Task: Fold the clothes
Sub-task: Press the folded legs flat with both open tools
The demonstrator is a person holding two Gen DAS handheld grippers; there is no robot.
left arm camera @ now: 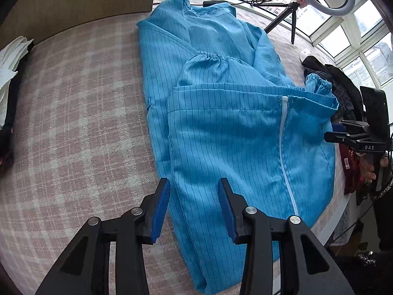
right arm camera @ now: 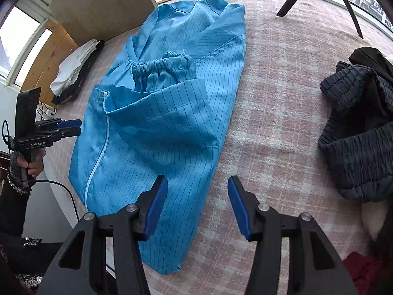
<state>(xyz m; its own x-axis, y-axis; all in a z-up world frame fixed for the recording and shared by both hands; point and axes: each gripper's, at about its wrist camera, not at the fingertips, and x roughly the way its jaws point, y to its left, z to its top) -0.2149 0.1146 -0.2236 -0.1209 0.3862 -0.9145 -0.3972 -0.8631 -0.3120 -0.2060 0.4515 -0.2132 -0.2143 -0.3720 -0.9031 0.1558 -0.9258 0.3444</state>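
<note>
A blue pinstriped coat (left arm camera: 221, 127) with a white zipper (left arm camera: 285, 147) lies on the pink checked bed cover (left arm camera: 73, 123), its lower part folded up over the body and both elastic-cuffed sleeves laid across the middle. My left gripper (left arm camera: 194, 196) is open and empty just above the coat's near fold. In the right wrist view the coat (right arm camera: 157, 127) lies to the left, and my right gripper (right arm camera: 197, 196) is open and empty over the coat's near right edge. The left gripper (right arm camera: 71, 126) shows at the far left there; the right gripper (left arm camera: 343, 132) shows at the right edge in the left view.
A dark grey ribbed garment (right arm camera: 356, 132) is piled on the bed at the right. White and black clothes (right arm camera: 76, 71) lie at the far left by a wooden board. A ring light tripod (left arm camera: 292, 17) stands by the windows. Red cloth (right arm camera: 363, 270) lies near the right bed edge.
</note>
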